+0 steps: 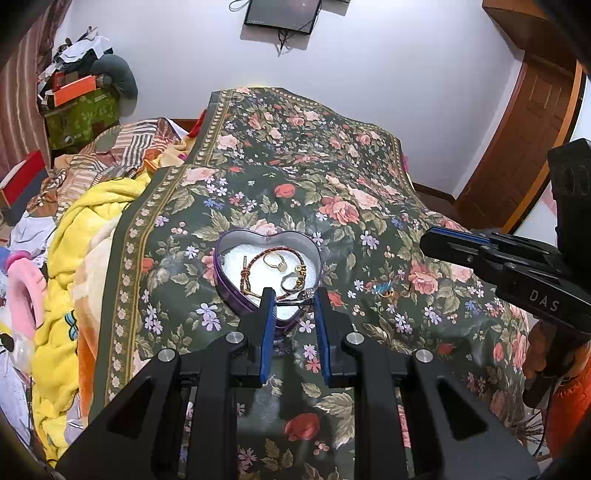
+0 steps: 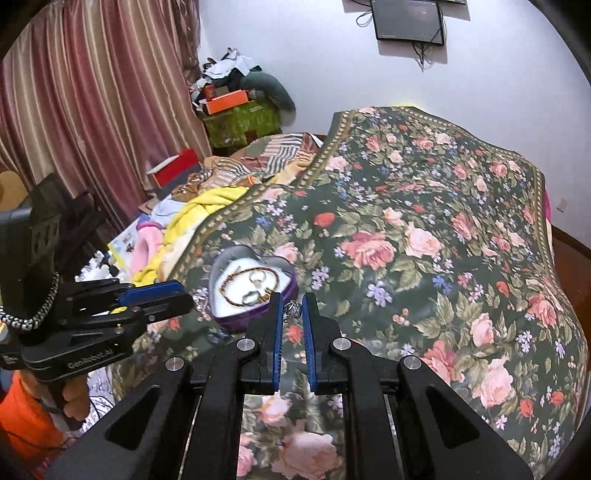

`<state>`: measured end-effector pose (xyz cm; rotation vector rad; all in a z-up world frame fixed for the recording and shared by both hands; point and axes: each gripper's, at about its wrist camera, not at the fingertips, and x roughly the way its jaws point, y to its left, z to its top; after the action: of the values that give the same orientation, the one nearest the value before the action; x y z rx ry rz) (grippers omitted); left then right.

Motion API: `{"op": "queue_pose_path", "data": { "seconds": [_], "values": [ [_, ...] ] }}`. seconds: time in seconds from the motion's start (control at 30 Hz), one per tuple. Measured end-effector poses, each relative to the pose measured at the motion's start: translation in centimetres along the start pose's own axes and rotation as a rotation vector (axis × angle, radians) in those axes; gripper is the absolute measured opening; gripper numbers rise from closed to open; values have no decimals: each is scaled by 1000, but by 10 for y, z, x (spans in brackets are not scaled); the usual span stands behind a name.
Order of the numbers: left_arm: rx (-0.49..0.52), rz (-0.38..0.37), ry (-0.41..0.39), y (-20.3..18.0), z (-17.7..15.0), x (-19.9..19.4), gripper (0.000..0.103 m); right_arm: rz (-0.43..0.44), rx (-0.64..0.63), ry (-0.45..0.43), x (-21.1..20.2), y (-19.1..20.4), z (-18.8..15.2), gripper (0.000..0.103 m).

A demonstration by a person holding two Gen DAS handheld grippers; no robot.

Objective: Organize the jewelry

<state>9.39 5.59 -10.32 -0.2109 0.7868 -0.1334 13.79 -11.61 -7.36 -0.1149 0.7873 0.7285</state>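
Heart tin (image 1: 221,254): purple, heart-shaped and lidless, it sits on the floral bedspread (image 1: 332,177); its floor is lined white.
Inside the tin: a reddish-brown beaded bracelet (image 1: 255,264) curves round the white lining, a gold ring (image 1: 275,261) lies within that curve, and a silver ring (image 1: 289,283) rests nearer the tin's point.
Left gripper (image 1: 293,297): it hangs over the point of the tin with its blue-padded fingers apart; a thin silver piece shows at the tips, but I cannot tell whether it is held or just lying there.
Right gripper (image 2: 291,306): it is just to the right of the tin, fingers parted with a narrow gap; a small silver ornament (image 2: 293,309) sits in that gap, and whether the pads touch it is unclear.
Loose piece (image 1: 384,288): something small, blue and gold, lies on the bedspread to the right of the tin, apart from it.
Left of the tin: a yellow blanket (image 1: 70,258) is bunched beside the bedspread.
Beyond the tin: a dark screen (image 1: 282,14) hangs on the white wall.
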Motion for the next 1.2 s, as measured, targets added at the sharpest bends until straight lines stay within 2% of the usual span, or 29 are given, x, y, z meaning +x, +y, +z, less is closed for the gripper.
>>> {"op": "queue_pose_path", "data": {
  "seconds": [0.4, 0.67, 1.2],
  "values": [
    [-2, 5, -22, 7, 9, 1, 19, 55, -16, 34, 23, 12, 1, 9],
    [-11, 12, -27, 20, 20, 16, 19, 76, -12, 57, 47, 15, 11, 9],
    [-25, -6, 18, 39, 26, 46, 19, 104, -29, 123, 92, 19, 24, 9]
  ]
}}
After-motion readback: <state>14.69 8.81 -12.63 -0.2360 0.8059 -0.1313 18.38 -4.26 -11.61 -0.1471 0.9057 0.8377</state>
